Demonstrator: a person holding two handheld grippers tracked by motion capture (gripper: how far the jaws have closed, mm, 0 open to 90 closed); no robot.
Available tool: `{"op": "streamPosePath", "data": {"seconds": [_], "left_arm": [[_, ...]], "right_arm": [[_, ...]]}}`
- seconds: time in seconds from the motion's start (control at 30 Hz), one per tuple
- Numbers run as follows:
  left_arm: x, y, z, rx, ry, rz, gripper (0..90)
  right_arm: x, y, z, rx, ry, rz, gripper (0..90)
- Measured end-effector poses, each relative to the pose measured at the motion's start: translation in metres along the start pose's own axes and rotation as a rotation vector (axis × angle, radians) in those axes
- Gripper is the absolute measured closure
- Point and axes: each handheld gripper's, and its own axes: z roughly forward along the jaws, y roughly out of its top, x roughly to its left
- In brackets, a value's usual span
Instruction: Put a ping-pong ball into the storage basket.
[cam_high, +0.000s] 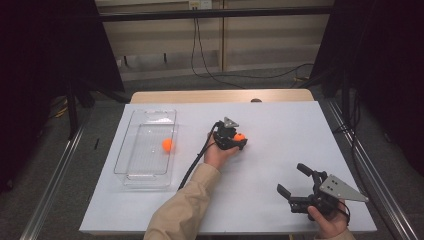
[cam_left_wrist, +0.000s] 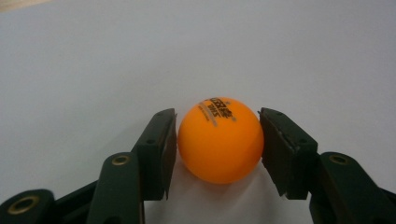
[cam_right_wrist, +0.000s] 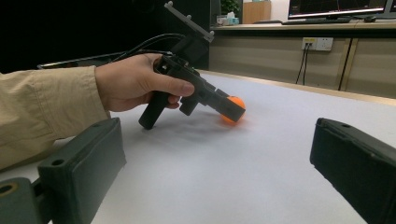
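An orange ping-pong ball with black print rests on the white table sheet, near the middle. My left gripper has both pads against the ball's sides, shut on it; the high view shows that left gripper tilted down over the ball. The right gripper view shows the same ball behind the left gripper's jaw tips. A second orange ball lies inside the clear plastic tray at the left. My right gripper hovers open at the front right with nothing between its jaws.
The clear tray stands lengthwise along the sheet's left side. A black cable trails from the left gripper beside the beige sleeve. Beyond the table's far edge are a floor with cables and a wall; dark frames stand at both sides.
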Motion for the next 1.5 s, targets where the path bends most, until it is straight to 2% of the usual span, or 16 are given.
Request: {"op": "streamPosePath", "data": {"seconds": [0.23,0.73,1.17,1.5], "left_arm": [[-0.001,0.000,0.000,0.005,-0.002,0.009,50.1],[-0.001,0.000,0.001,0.006,0.002,0.000,50.8],[-0.002,0.003,-0.006,0.011,-0.026,-0.022,50.9],[-0.002,0.005,-0.012,0.023,-0.037,-0.020,50.9]], "right_arm": [[0.000,0.000,0.000,0.001,0.000,0.000,2.4],[0.000,0.000,0.000,-0.001,0.001,-0.001,2.4],[0.000,0.000,0.000,0.000,0.000,-0.001,2.4],[0.000,0.000,0.000,0.001,0.001,-0.001,2.4]]}}
